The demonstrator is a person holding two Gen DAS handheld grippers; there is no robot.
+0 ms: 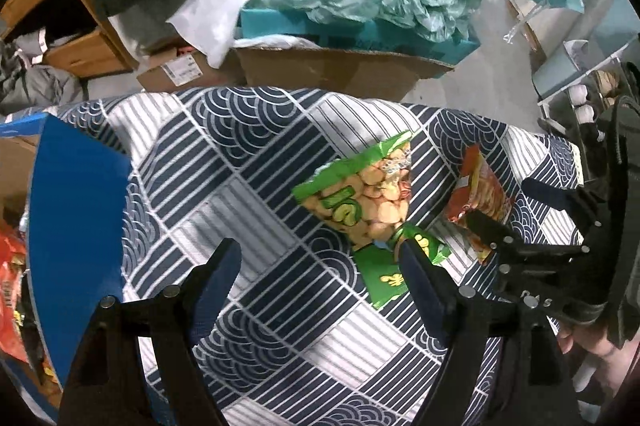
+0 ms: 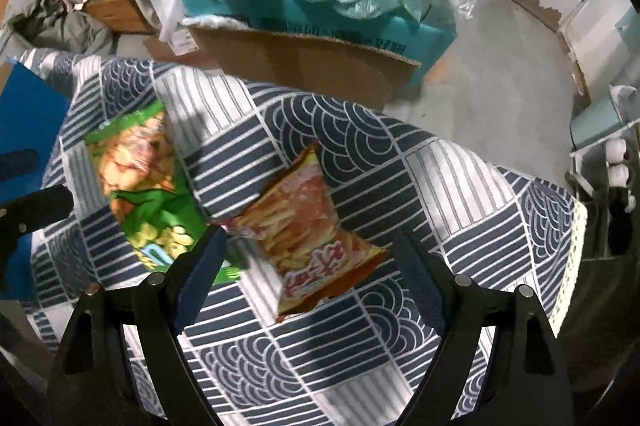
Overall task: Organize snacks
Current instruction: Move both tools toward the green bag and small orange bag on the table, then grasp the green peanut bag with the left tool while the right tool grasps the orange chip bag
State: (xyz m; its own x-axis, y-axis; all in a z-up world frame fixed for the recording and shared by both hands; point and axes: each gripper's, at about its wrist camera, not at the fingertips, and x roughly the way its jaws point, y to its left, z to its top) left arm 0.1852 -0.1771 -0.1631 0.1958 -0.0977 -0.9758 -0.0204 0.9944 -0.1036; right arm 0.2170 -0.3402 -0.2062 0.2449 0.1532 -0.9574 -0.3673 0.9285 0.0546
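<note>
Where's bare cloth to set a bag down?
Bare cloth between the blue box and the green snack bag, and right of the red snack bag toward the table edge. Crowded where the two bags nearly meet.

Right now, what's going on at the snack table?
A person holds a two-finger gripper in each hand over a table with a navy patterned tablecloth. Both point steeply down with open jaws and hold nothing. The right gripper is lined up over the red-orange fries bag. The left gripper has its right finger beside the green snack bag. Both bags lie flat on the cloth. A blue box with more packets sits at the left.
</note>
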